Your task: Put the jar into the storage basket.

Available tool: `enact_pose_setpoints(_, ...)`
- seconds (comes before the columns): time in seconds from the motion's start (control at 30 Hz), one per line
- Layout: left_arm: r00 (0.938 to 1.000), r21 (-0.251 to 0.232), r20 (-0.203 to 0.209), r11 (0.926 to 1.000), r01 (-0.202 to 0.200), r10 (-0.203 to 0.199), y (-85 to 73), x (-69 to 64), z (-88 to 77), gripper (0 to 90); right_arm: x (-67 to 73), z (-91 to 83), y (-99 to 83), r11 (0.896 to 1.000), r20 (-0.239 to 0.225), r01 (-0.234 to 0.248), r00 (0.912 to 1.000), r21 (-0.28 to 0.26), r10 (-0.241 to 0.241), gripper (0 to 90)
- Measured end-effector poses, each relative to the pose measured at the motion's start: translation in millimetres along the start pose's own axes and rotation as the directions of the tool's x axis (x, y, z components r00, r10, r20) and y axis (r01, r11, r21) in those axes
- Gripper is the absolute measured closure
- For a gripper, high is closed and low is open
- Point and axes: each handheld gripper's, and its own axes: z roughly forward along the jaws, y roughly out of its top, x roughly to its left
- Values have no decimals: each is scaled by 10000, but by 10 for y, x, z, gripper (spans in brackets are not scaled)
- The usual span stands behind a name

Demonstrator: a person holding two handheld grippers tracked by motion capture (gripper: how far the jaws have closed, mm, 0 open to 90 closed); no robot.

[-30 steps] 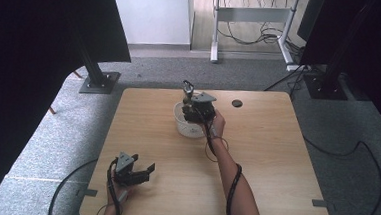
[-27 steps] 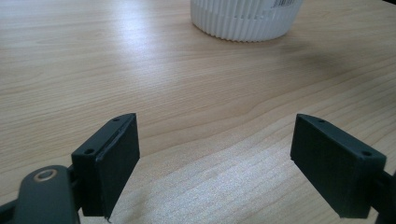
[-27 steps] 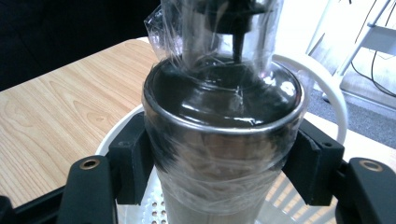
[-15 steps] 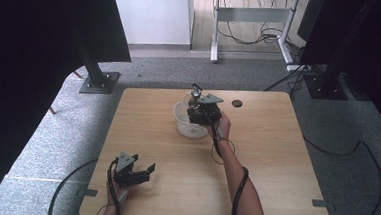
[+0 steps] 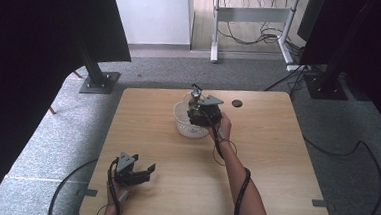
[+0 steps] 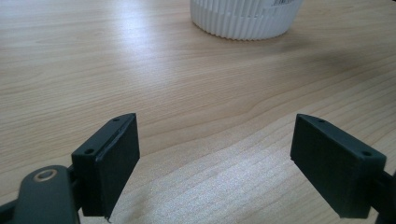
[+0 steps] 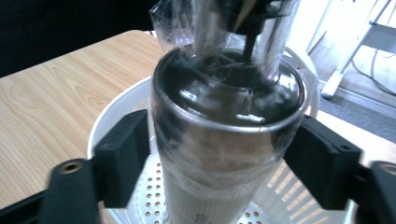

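Right gripper (image 7: 219, 154): jaws clamped on a dark, plastic-wrapped cylindrical bottle (image 7: 224, 140), long axis upright, over the white perforated plastic basket (image 5: 187, 122); perforations visible in right gripper view. Left gripper (image 5: 133, 173): jaws apart above wooden table (image 6: 187, 93).

no text is showing clearly enough to read. a small printed label is sitting on the white ribbed basket (image 6: 245, 18) at the top edge of the left gripper view, but its marks are too small to make out. faint dark characters are running along the pale lower part of the wrapped bottle (image 7: 224, 140) in the right gripper view, blurred beyond reading.
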Motion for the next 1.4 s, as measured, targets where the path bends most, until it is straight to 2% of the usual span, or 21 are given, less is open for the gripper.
enact_pose_setpoints(0.07,10000,14,-4,10000,-18,18,0,-1,1,153,7,-24,0,10000,264,-3,9997,-86,5,174)
enact_pose_setpoints(0.2,10000,17,-9,10000,-23,23,1,-1,1,153,-4,-101,-14,9989,377,-296,9988,-375,310,141)
enact_pose_setpoints(0.27,10000,21,-16,10000,-31,31,1,-3,2,153,-14,-137,-25,9981,326,-390,9986,-473,405,134)
enact_pose_setpoints(0.43,10000,45,-36,10000,-59,59,1,-6,4,153,-28,-255,-54,9984,289,-181,9994,-529,197,121)
enact_pose_setpoints(0.63,10000,57,-67,10000,-69,70,2,-10,6,153,-83,-425,-137,9964,89,-341,9994,-770,349,120)
enact_pose_setpoints(0.8,9999,76,-110,9999,-115,115,3,-18,9,153,-123,-592,-256,9951,-56,-402,9992,-900,399,131)
enact_pose_setpoints(0.97,9997,113,-138,9998,-178,179,4,-22,10,153,-139,-762,-379,9951,33,-220,9997,-967,225,126)
enact_pose_setpoints(1.2,9994,168,-182,9995,-276,279,5,-34,14,153,-164,-1019,-589,9910,244,-275,9992,-1309,310,125)
enact_pose_setpoints(1.4,9992,193,-229,9993,-330,335,5,-44,16,152,-135,-1263,-804,9890,233,-246,9993,-1459,283,125)
